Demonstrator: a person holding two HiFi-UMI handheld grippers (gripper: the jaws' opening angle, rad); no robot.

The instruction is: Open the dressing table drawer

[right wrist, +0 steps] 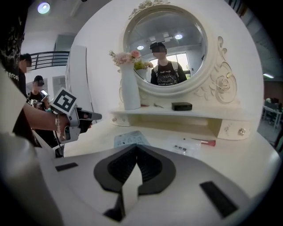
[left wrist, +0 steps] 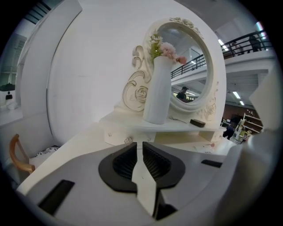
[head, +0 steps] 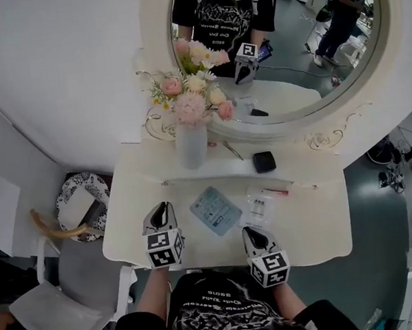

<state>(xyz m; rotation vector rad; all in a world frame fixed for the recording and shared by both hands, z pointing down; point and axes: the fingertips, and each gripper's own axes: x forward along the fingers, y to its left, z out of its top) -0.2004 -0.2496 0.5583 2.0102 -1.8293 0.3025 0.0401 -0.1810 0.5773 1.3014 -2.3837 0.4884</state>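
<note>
The white dressing table [head: 310,239] has a raised shelf under a round mirror [head: 303,46]. A small drawer with a round knob [left wrist: 128,140] sits under the shelf's left end, and another knobbed drawer [right wrist: 241,131] under its right end. My left gripper [head: 163,210] hovers over the tabletop's front left, shut and holding nothing; in its own view the left gripper [left wrist: 139,145] points at the left drawer, still apart from it. My right gripper [head: 252,233] is near the front edge, and the right gripper [right wrist: 136,146] is shut and holding nothing.
A white vase of pink flowers [head: 191,144] and a black compact [head: 264,161] stand on the shelf. A blue packet [head: 215,210] and a clear packet [head: 258,202] lie on the tabletop. A white chair [head: 65,287] and a round patterned stool [head: 83,204] stand at the left.
</note>
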